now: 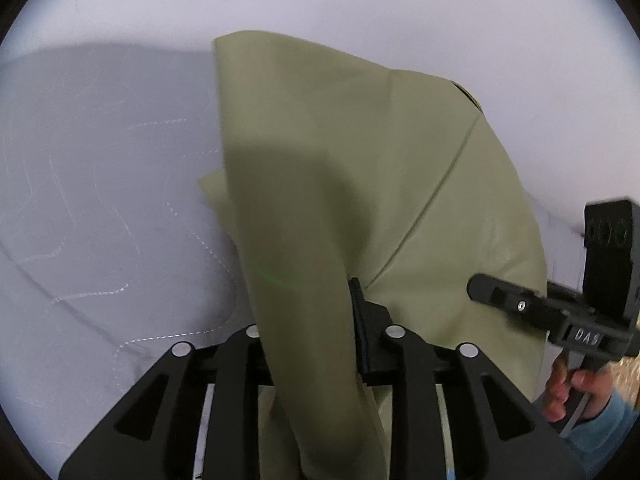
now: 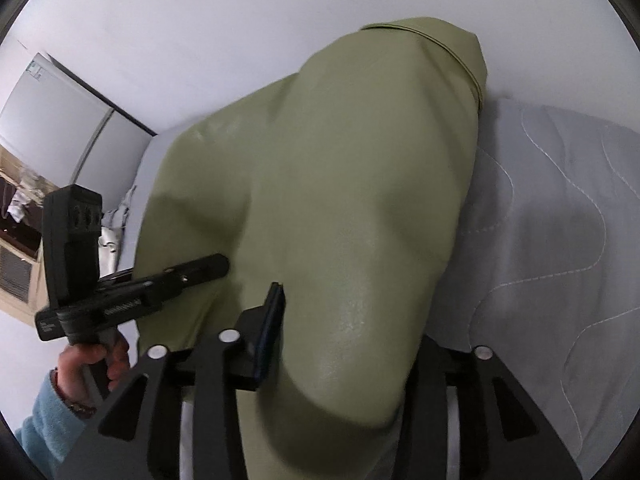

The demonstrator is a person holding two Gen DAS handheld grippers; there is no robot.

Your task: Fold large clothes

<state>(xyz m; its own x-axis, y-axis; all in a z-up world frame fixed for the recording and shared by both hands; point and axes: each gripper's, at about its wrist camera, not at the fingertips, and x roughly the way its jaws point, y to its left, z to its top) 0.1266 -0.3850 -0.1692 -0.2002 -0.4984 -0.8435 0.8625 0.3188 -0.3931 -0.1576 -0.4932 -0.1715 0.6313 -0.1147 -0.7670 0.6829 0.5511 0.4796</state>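
A large olive-green garment (image 1: 340,152) hangs lifted above a grey quilted bed. My left gripper (image 1: 316,320) is shut on a fold of it; the cloth drapes over the left finger and hides it, only the right finger (image 1: 362,320) shows. My right gripper (image 2: 332,320) is shut on another part of the garment (image 2: 340,180), which billows over and hides its right finger; the left finger (image 2: 272,320) shows. Each gripper shows in the other's view, the right one (image 1: 500,296) beside the cloth's right edge and the left one (image 2: 192,272) at the cloth's left edge.
The grey quilted bedspread (image 1: 100,200) with white wavy stitching lies below, and also shows in the right wrist view (image 2: 560,220). A white wall (image 1: 400,8) is behind. A white cabinet (image 2: 60,120) and a heater unit (image 2: 16,276) stand at the left.
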